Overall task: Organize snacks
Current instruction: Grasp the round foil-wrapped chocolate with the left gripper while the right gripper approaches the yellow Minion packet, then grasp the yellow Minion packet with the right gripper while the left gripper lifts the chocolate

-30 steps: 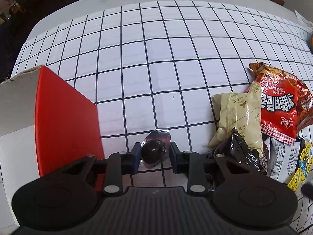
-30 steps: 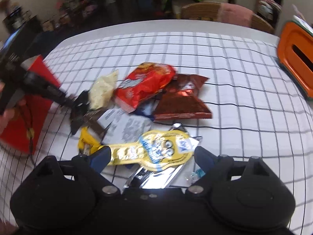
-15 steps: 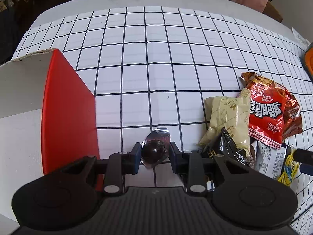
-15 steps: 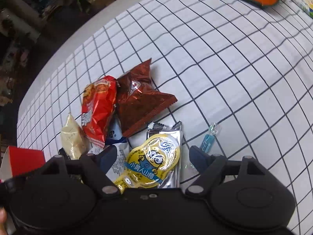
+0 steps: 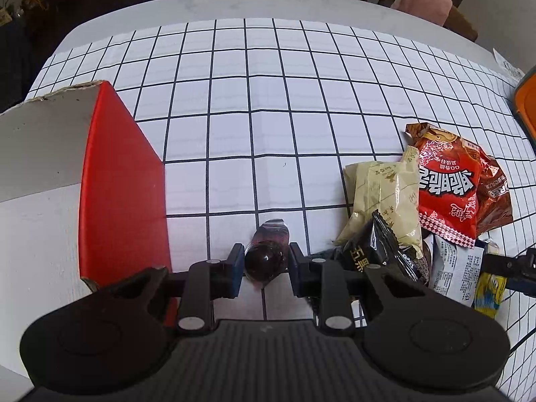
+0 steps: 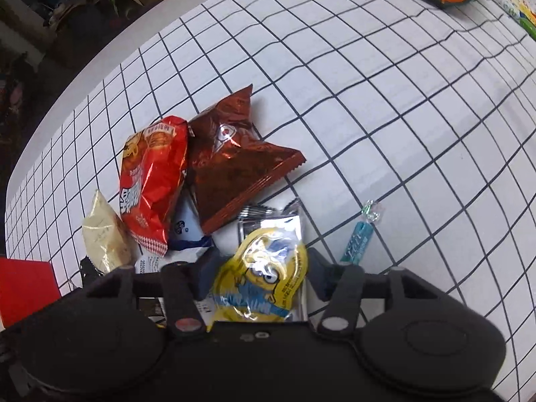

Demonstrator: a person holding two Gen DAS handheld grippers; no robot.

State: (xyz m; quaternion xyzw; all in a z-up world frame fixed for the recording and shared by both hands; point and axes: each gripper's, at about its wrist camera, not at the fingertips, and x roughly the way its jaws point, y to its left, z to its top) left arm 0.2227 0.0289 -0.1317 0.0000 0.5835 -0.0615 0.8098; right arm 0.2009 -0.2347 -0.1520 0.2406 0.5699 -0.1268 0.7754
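Low in the centre of the left wrist view, the left claw (image 5: 263,264) pinches a dark round sweet in shiny wrap (image 5: 264,258) between its blue pads, above the grid-patterned surface (image 5: 268,117). A red box (image 5: 120,184) fills the left of that frame, and the snack pile lies at the right: a cream packet (image 5: 378,201) beside a red bag (image 5: 445,184). At the bottom centre of the right wrist view, the right claw (image 6: 259,274) sits half-spread around a yellow cartoon pouch (image 6: 264,278); whether it grips is unclear. A brown bag (image 6: 234,154) lies above, and a blue candy stick (image 6: 360,238) to the right.
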